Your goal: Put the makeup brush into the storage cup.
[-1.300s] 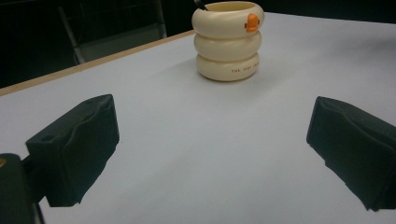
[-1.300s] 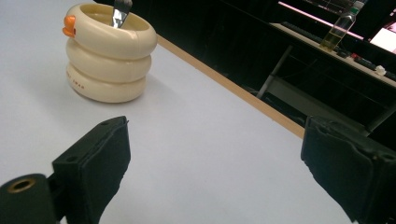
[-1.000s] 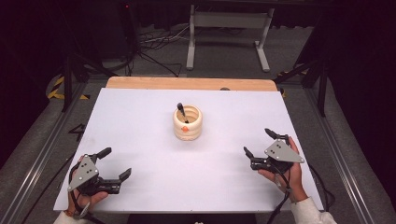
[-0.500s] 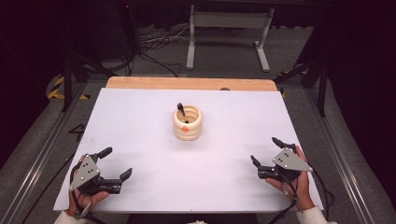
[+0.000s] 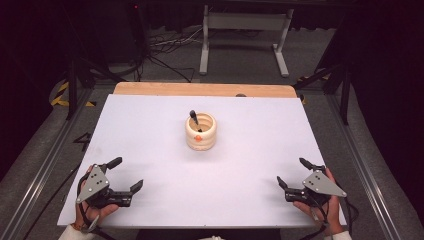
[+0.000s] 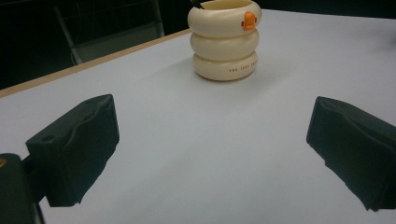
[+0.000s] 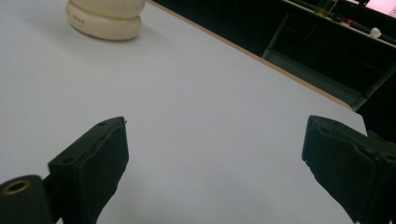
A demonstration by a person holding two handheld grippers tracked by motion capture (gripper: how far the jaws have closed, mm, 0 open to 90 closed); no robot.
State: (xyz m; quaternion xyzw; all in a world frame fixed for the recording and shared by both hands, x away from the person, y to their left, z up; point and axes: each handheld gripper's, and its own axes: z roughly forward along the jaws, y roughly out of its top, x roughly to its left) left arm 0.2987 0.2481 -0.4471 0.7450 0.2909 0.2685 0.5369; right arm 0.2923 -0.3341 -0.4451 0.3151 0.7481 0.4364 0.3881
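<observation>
Right gripper (image 5: 295, 175) has been pulled back toward the lower right corner of the high view over the last second, nearer the front edge of the white flat surface (image 5: 150, 130); left gripper (image 5: 125, 175) at lower left is unchanged. Judged as a retreat to rest, with nothing in hand. Both grippers are spread wide, nothing held or touched; bare surface is seen between the jaws in both gripper views. The cream ribbed three-ring ceramic holder with an orange duck badge (image 5: 200, 132) is placed at frame centre, well apart from both grippers, upright. A black-handled utensil (image 5: 194, 119) is left standing inside it, leaning toward upper left.
</observation>
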